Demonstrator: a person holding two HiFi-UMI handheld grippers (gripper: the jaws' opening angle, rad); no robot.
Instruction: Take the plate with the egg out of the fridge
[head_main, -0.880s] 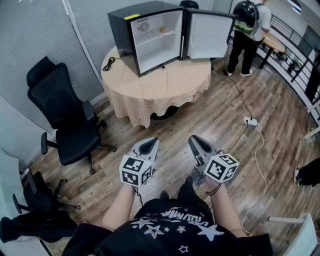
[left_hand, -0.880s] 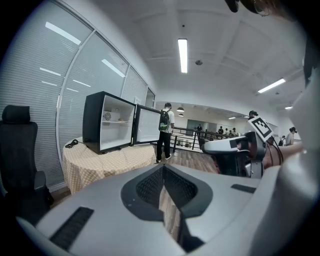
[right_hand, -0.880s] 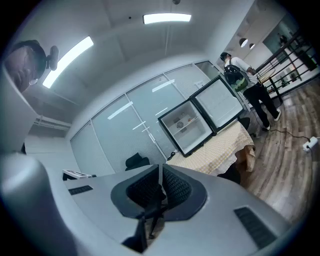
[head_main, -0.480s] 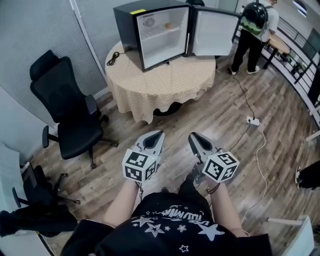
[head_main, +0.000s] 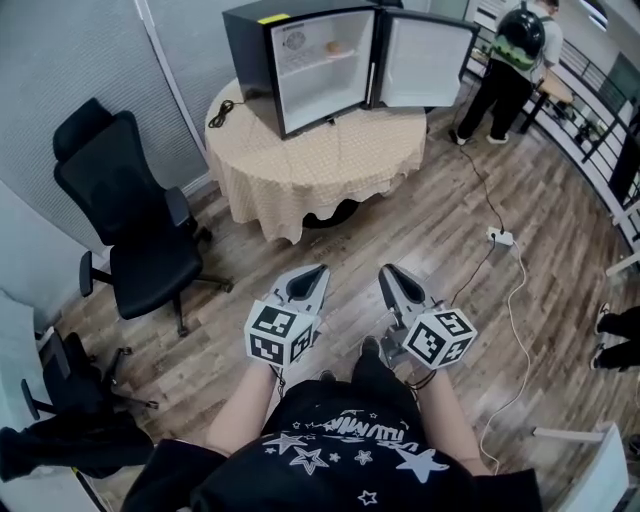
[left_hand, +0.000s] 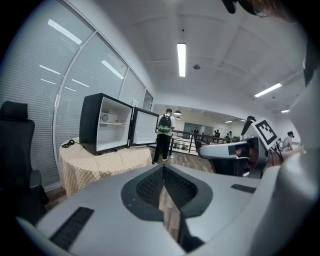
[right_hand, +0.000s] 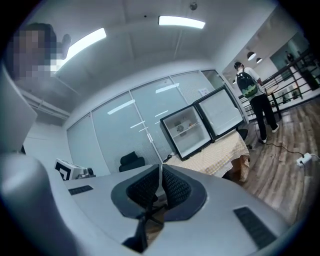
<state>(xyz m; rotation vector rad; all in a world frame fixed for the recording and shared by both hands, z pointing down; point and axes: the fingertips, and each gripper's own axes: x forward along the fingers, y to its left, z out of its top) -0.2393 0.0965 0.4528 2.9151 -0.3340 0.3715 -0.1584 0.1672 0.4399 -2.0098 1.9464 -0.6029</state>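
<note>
Since the earlier frames, the table and the fridge on it are sitting a little higher in the head view, and the bystander is standing further right, so we judge that we are stepping forward. Nothing of the task itself is done yet: the fridge door is already hanging wide open, but a small orange thing on the upper shelf, which we are taking for the plate with the egg, is still lying inside, too small to make out clearly. We are still standing well apart from the table, with bare floor between, so the walk, the reach, the grasp and the lift-out are all left. Our left gripper is carrying its jaws pressed together at the tips, gripping nothing. Our right gripper is likewise closed and empty, both pointing toward the fridge.
</note>
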